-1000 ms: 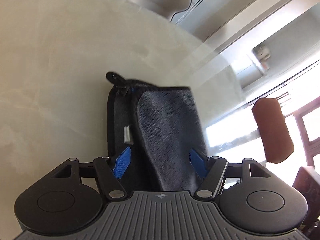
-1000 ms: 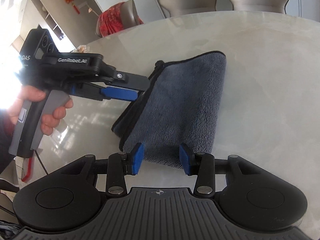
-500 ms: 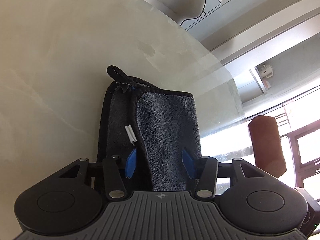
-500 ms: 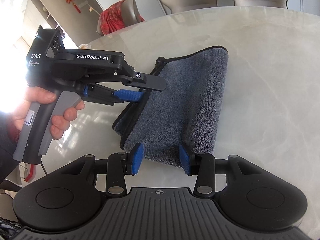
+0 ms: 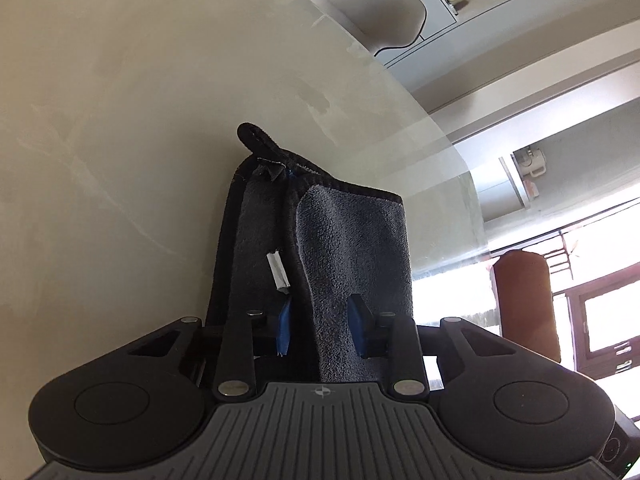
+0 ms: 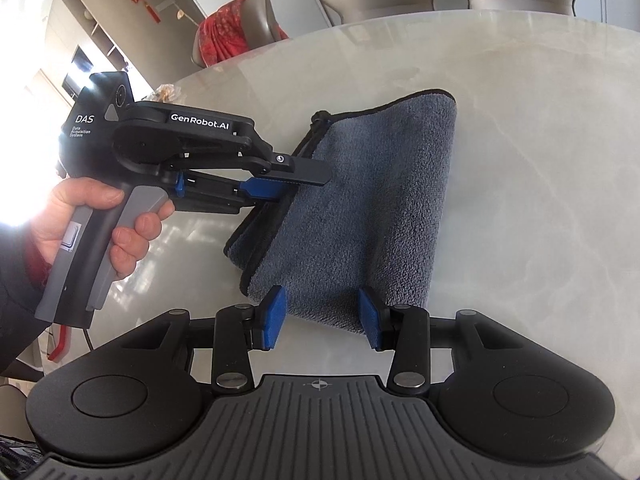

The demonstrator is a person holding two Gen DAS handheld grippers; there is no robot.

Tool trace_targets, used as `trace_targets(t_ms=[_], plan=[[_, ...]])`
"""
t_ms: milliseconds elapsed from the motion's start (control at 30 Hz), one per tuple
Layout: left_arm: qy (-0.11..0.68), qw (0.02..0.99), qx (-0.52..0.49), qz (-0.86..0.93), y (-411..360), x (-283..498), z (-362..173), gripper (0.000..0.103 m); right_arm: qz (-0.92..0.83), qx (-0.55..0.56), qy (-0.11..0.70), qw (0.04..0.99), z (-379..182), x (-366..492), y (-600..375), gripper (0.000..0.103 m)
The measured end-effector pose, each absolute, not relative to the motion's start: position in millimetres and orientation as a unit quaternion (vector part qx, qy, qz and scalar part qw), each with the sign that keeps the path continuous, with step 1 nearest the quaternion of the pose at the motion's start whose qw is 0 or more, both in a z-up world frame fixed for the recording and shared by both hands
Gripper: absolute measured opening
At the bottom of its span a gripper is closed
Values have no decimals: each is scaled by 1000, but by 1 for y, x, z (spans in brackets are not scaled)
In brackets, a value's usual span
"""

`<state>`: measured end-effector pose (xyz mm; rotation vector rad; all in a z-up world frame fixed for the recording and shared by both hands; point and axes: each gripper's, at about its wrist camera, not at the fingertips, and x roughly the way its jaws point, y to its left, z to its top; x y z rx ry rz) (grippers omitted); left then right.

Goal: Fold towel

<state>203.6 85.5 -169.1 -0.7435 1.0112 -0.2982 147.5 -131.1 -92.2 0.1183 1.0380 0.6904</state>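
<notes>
bare table (image 6: 540,128) right of towel (image 6: 360,208), left gripper (image 6: 288,184) crowding its left

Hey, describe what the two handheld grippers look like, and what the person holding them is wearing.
Both grippers are black with blue finger pads and a ribbed grey front plate. The left gripper has a grey pistol handle, white "GenRobot.AI" and "DAS" lettering and a round camera lens. The right gripper shows silver screws on its linkages. The hand emerges from a dark sleeve with red lining.

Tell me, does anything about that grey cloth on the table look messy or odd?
Nothing is spilled or damaged. The folded towel is slightly untidy: along its left side the layers do not line up, so the white tag and hanging loop show.
</notes>
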Motion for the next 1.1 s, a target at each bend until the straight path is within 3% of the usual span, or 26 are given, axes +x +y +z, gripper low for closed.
trace_targets(t_ms=[33, 400, 633, 933, 1100], plan=[[470, 802, -340, -141, 86, 205, -166, 6, 322, 56, 486, 810, -92, 147, -131, 42], [455, 834, -267, -160, 95, 218, -128, 5, 336, 49, 476, 811, -79, 146, -120, 42], [490, 827, -232, -146, 108, 222, -131, 5, 350, 42, 472, 808, -77, 151, -105, 43], [507, 818, -240, -127, 109, 210, -146, 11, 346, 41, 485, 802, -79, 154, -106, 48], [492, 841, -187, -123, 103, 211, -135, 14, 357, 38, 480, 801, -78, 152, -102, 48]])
